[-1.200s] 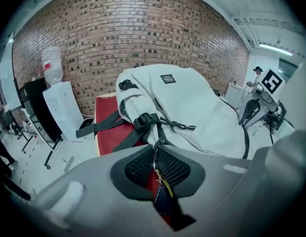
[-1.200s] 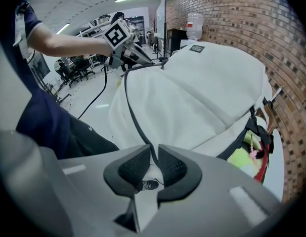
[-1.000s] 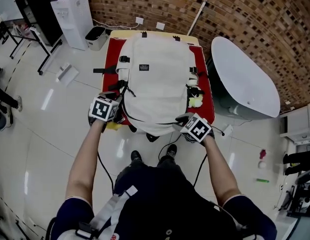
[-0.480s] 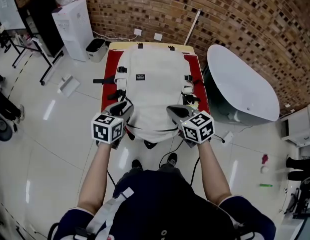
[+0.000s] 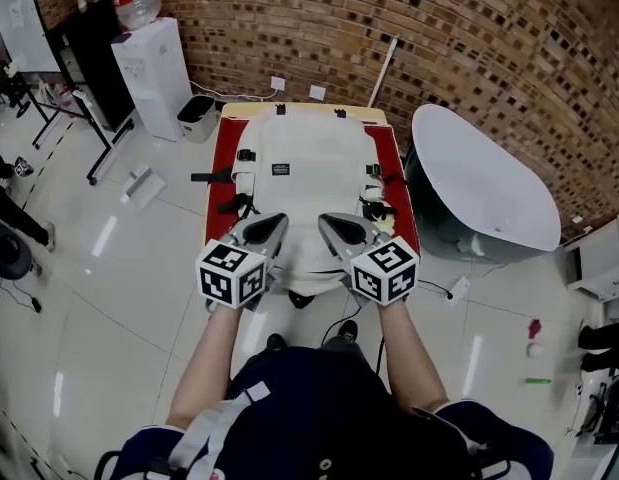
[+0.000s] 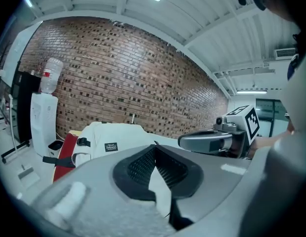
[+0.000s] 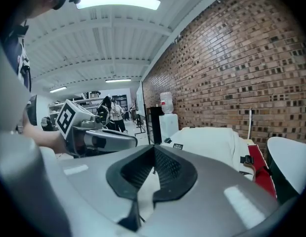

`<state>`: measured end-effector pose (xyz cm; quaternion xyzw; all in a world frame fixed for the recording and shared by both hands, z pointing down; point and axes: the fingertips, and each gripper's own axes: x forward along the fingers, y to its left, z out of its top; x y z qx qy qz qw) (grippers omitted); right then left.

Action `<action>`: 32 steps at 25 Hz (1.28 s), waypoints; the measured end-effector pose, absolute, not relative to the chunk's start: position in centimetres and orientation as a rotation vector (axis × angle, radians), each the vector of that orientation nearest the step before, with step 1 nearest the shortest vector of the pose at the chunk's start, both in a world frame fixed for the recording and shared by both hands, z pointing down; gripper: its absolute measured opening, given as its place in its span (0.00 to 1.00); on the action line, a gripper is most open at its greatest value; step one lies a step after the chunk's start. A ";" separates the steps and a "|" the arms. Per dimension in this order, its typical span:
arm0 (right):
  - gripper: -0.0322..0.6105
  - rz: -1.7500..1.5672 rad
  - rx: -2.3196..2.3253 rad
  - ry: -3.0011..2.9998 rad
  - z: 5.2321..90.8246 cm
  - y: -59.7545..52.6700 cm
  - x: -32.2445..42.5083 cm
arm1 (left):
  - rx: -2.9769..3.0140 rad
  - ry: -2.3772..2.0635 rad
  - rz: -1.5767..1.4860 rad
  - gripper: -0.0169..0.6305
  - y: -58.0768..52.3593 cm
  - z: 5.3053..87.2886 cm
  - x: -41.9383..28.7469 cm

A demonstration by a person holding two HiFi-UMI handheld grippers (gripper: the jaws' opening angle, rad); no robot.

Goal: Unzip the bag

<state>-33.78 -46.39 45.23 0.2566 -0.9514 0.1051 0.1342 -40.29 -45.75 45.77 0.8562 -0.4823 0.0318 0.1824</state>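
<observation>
Looked like a lab or test hall, not a home: bare brick wall [image 5: 419, 28], glossy white floor [image 5: 109, 298], ribbed ceiling with strip light [image 7: 118, 2], water dispenser [image 5: 154, 73] in the corner, whiteboard [image 5: 14, 18] on a stand, people [image 7: 115, 113] at the far end.

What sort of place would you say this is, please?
Probably an indoor workspace or lab, not a home: a bare brick wall, a glossy tiled floor, and a water dispenser.
</observation>
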 end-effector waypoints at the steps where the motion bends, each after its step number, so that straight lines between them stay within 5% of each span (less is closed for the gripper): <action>1: 0.05 0.298 0.746 -2.768 45.0 -46.3 -33.9 | 2.426 -1.357 0.086 0.03 -45.7 45.4 -40.0; 32: 0.05 0.190 0.802 -2.855 40.7 -47.1 -34.0 | 2.509 -1.329 0.073 0.03 -45.5 41.6 -38.0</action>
